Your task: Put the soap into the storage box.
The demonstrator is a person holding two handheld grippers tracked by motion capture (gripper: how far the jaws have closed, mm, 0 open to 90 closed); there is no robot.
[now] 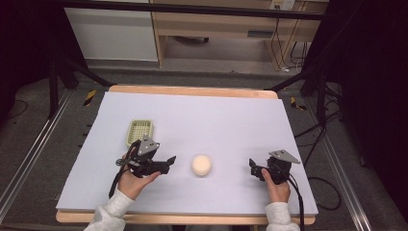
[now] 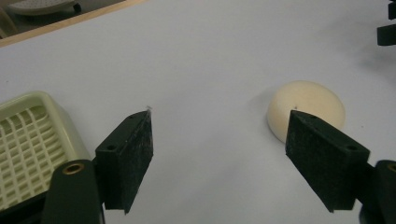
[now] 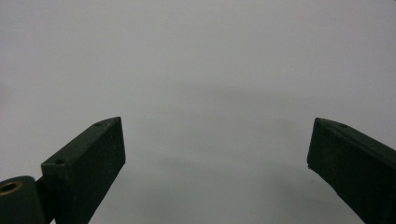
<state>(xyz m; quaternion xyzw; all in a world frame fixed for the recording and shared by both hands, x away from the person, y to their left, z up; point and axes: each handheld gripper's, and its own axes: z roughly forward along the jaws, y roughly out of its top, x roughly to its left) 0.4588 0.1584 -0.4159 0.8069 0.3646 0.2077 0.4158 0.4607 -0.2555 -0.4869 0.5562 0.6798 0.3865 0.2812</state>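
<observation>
My two grippers flank a pale cream, smooth round dome of foam [image 1: 201, 165].
Left gripper [image 1: 169, 160] jaws spread wide at lower left; right gripper [image 1: 251, 165] jaws likewise apart, empty.

High view's lit from overhead, so the white table [image 1: 231, 120] is bright while 9 and 3 o'clock drop into near-black. Soft small shadows, no glare. It's slightly soft overall. Left gripper view is evenly lit and fairly sharp; right gripper view looks dimmer, greyish, with faint shadows at 6 o'clock.
</observation>
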